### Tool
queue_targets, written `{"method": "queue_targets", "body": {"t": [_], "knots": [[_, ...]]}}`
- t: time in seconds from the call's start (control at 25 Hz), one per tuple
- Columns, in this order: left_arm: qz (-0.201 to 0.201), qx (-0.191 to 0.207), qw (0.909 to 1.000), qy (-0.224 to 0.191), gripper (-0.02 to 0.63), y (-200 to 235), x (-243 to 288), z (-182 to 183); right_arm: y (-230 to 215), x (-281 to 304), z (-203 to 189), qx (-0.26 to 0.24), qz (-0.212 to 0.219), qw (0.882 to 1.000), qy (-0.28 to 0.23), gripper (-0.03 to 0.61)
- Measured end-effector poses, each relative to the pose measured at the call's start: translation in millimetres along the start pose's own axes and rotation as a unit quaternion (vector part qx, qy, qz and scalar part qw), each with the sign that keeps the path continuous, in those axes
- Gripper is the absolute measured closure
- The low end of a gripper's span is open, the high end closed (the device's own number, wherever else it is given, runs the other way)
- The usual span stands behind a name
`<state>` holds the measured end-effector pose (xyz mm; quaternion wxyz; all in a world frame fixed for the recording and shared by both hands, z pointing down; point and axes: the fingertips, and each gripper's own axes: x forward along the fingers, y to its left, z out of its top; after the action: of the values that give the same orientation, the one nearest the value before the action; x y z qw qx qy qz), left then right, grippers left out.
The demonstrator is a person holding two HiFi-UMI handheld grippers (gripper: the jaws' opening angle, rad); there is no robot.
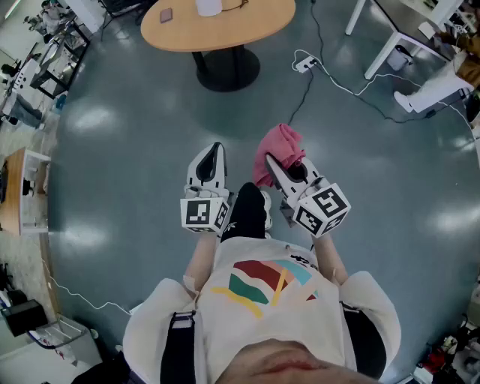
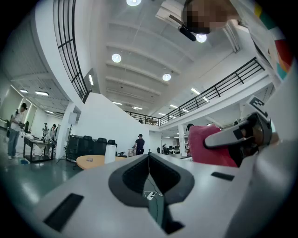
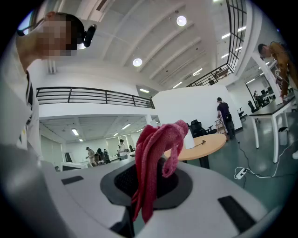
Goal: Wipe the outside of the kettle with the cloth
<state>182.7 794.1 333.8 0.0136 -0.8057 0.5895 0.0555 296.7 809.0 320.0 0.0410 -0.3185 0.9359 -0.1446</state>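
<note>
The right gripper [image 1: 276, 166] has its jaws clamped on a pink-red knitted cloth [image 3: 153, 158]. A bunched fold stands above the jaws and the rest trails down between them. The left gripper [image 1: 214, 152] has its jaws pressed together with nothing in them. Both are held about level in front of the person, well short of the round light-wood bench [image 1: 247, 34].

On the far part of that bench stands a white upright vessel [image 1: 208, 6]. It is probably the kettle, though it is too small and too cut off to be sure. No wiping has begun, so the step in hand looks like bringing the cloth over to the bench.

To do it well:
- Keep the right jaws firmly on the cloth, since only a narrow part seems pinched.
- Present the loose bunch to the vessel's wall rather than the hard jaw tips.
- Use the empty left gripper to steady the vessel from the opposite side, as a light vessel could slide or tip under a sideways rub.
- Mind the white power strip [image 1: 305, 64] and its cable on the floor just right of the bench's foot.
</note>
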Motion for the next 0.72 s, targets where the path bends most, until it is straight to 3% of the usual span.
{"method": "queue_targets", "body": {"t": [0.16,0.4,0.6,0.72], "knots": [[0.005,-0.017,0.9998,0.006,0.568,29,45,-23,-53,33,-7,-0.017,-0.035,0.999,0.002,0.54],[0.009,-0.043,0.9989,0.019,0.568,103,154,-48,-135,137,13,-0.031,-0.044,0.998,0.033,0.54],[0.011,-0.069,0.9975,0.014,0.569,201,258,-41,-189,268,58,-0.05,-0.048,0.997,0.043,0.54],[0.003,-0.084,0.9962,0.024,0.569,256,297,-38,-206,332,68,-0.036,-0.057,0.997,0.044,0.54]]}}
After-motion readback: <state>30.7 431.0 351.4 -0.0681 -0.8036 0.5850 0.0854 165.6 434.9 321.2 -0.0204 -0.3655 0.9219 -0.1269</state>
